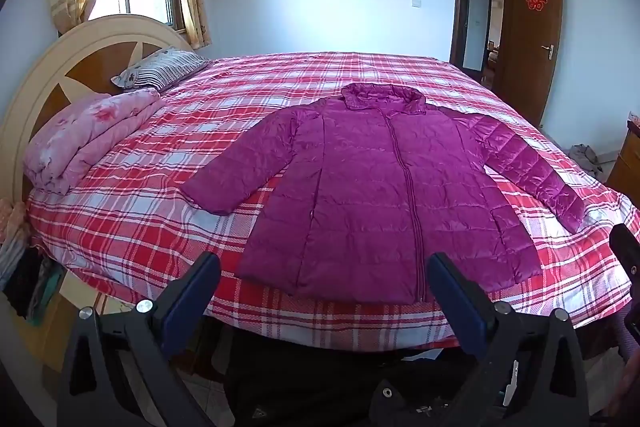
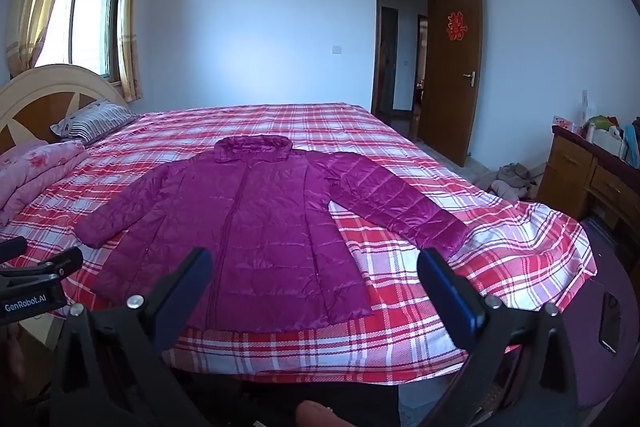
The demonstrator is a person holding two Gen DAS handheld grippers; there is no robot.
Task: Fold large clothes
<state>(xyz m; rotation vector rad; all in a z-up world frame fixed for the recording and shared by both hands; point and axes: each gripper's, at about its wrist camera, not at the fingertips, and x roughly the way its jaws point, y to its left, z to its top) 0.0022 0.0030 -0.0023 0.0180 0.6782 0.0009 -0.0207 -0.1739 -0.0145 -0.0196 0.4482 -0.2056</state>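
- I see a magenta quilted puffer jacket (image 1: 384, 195) spread flat on the bed (image 1: 140, 227), front side up, with its hem toward the near edge and its collar toward the far edge.
- The jacket's zipper runs closed down the middle from collar to hem, a little wavy along the way.
- Its hood or collar (image 2: 252, 149) lies bunched in a rumpled roll at the top of the jacket.
- The fabric is shiny and stitched in horizontal channels, with light creasing across the body.
- Both sleeves angle outward and toward the near edge; one sleeve (image 1: 236, 171) points to the headboard side, the other sleeve (image 2: 396, 203) reaches toward the bed's corner on the door side.
- The hem lies just inside the near edge of the bed, leaving a strip of red and white plaid sheet showing in front of it.
- My left claw (image 1: 322, 277) hangs above the near edge with its fingers spread wide apart and nothing between them.
- My right claw (image 2: 314, 269) sits likewise, fingers wide apart and empty, clear of the jacket.
- A folded pink quilt (image 1: 80, 147) and a striped pillow (image 1: 164, 67) lie by the headboard, well apart from the jacket.
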